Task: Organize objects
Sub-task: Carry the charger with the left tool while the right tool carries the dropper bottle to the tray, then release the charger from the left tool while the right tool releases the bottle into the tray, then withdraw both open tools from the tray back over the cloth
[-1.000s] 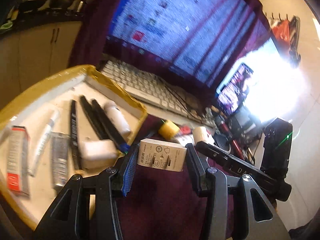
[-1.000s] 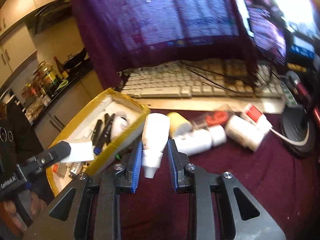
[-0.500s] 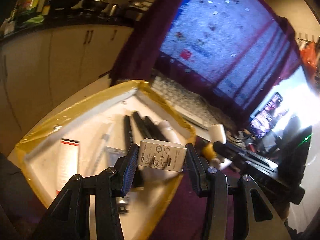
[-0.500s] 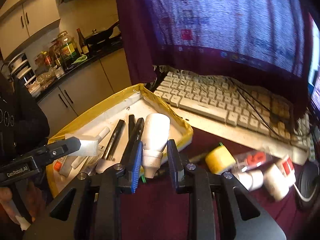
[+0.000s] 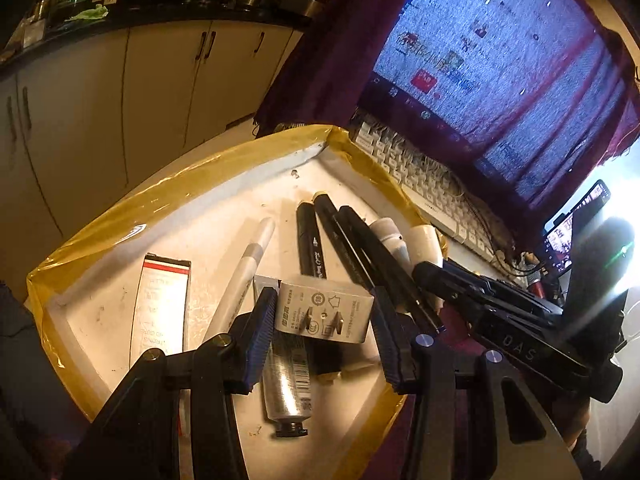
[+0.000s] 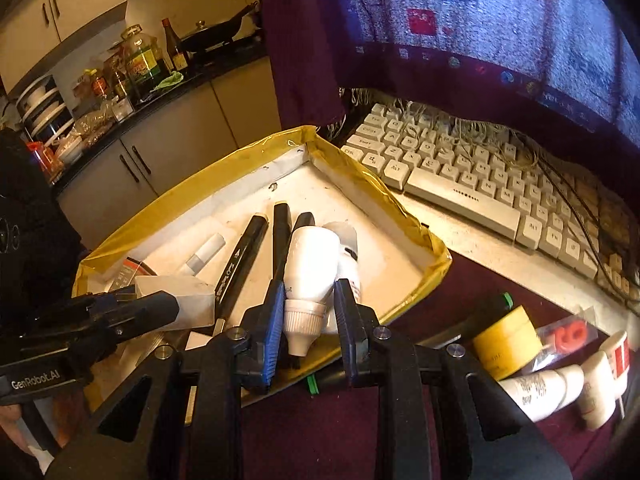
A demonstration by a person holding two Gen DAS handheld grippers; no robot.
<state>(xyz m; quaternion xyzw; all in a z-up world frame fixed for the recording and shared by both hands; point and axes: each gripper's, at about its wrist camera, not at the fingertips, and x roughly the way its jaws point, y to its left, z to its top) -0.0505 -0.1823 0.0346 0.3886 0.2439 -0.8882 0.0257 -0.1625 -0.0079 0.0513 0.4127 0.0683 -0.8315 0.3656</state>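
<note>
- While I hold both tools over the tray, my left gripper (image 5: 324,322) pinches a white charger plug (image 5: 325,316) by its two short sides, prongs facing the camera; the blue pads (image 5: 262,330) press flat against it.
- My right gripper (image 6: 310,320) pinches a white squeeze bottle (image 6: 310,268) near its ribbed cap, which points back toward the camera; the body tilts up and away between the pads.
- Both held things hang above the yellow-rimmed tray (image 5: 168,196), neither resting on its floor as far as I can tell.
- In the left view, directly under the plug lies a silver tube (image 5: 286,376), cap toward me; to its left are a grey-and-white pen (image 5: 244,280) and a flat white box with a red stripe (image 5: 162,304).
- Black markers (image 5: 344,248) lie side by side in the middle of the tray, and a second white bottle (image 6: 348,256) sits just beside them, close behind the one I hold.
- In the right view, the left tool enters from the left edge with the plug over the tray's near corner.
- Outside the tray, on the maroon cloth (image 6: 452,280), I see a yellow jar (image 6: 506,338), white tubes (image 6: 540,388) and a clear packet with red lettering (image 6: 568,334).
- Beyond is a white keyboard (image 6: 472,184) under a monitor (image 6: 500,12) draped in maroon cloth.
- Kitchen cabinets (image 5: 160,96) stand behind.
</note>
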